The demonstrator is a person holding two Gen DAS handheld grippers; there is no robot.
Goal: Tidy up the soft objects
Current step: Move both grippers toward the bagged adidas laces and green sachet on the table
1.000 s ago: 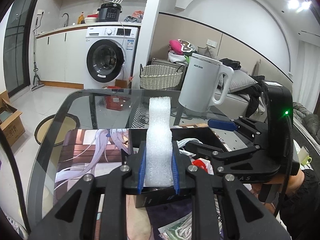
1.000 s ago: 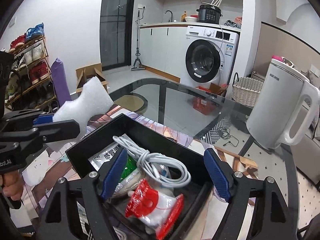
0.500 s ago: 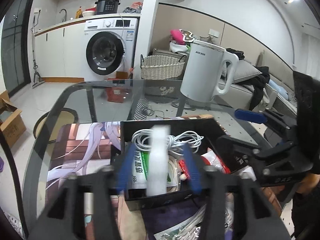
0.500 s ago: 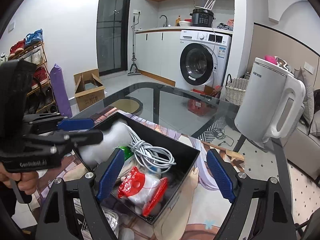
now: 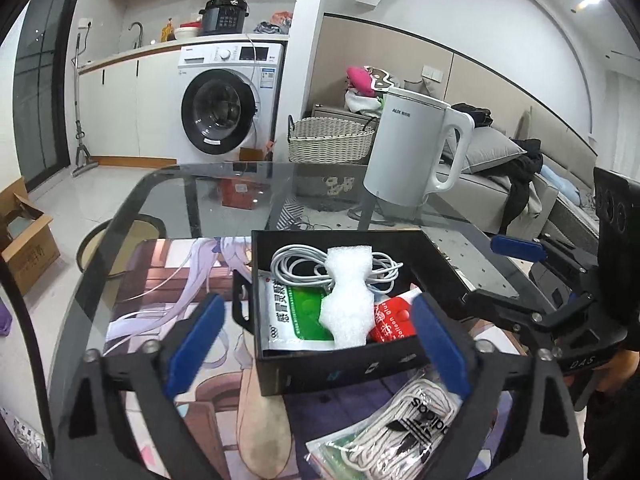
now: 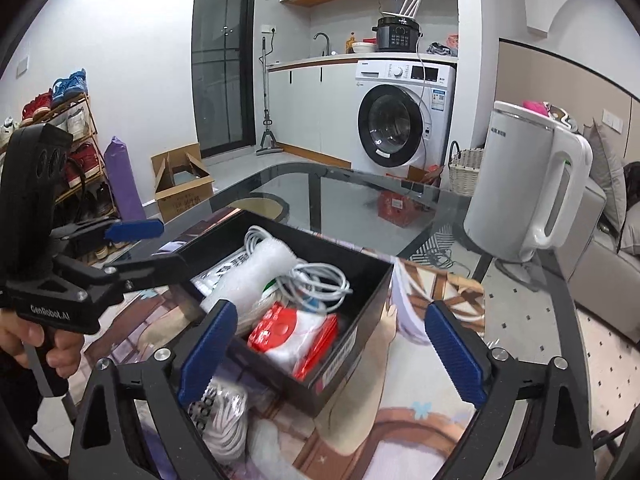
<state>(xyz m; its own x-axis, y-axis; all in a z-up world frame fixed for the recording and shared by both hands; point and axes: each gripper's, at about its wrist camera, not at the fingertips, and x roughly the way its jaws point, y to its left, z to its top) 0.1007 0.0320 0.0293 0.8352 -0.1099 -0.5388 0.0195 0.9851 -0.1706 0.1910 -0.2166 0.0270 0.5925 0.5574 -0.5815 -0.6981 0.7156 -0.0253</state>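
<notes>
A white foam block (image 5: pixel 347 300) lies inside the black box (image 5: pixel 340 364), on top of a green-and-white packet (image 5: pixel 298 312), a coiled white cable (image 5: pixel 304 262) and a red-and-white packet (image 5: pixel 390 318). My left gripper (image 5: pixel 316 344) is open and empty, just in front of the box. In the right wrist view the foam (image 6: pixel 256 272) shows in the box (image 6: pixel 352 344). My right gripper (image 6: pixel 332 352) is open and empty, over the box's near right corner. The left gripper also shows at the left of that view (image 6: pixel 136 248).
A bagged white cord with black print (image 5: pixel 404 428) lies in front of the box. A white kettle (image 5: pixel 412 152) stands on the glass table (image 5: pixel 240 184) behind it. A printed mat (image 5: pixel 160 280) lies under the box.
My left gripper opened and let go of the foam block, which now rests in the box. The left gripper has drawn back toward me. The right gripper has shifted slightly right.
</notes>
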